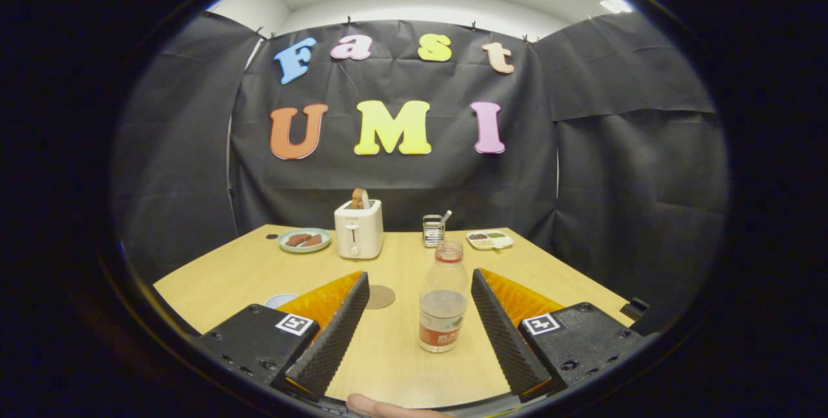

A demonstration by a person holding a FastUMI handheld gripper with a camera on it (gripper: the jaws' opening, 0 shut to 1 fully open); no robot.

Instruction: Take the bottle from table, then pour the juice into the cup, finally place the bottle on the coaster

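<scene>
Between the two fingers of the gripper (419, 288), which stand wide apart and grip nothing, a clear plastic bottle (443, 298) stands upright on the wooden table (246, 272). It sits closer to the right finger than to the left one, with a gap of bare wood on either side, and neither finger touches it. The bottle has no cap on its neck, holds some pale liquid in its lower half and wears a label near the bottom. A round brown coaster (380, 296) lies flat just beside the tip of the left finger, left of the bottle and apart from it. Part of a cup (281, 300) peeks out behind the left finger's base, near the table's left edge. Farther back, well apart from the bottle, a white toaster (359, 229) with bread in its slot stands beside a plate (304, 240) of food, with a small metal rack (433, 230) and a divided tray (490, 239) near the far edge. Open tabletop stretches from the bottle to those things. A fingertip (378, 407) shows at the near edge.
</scene>
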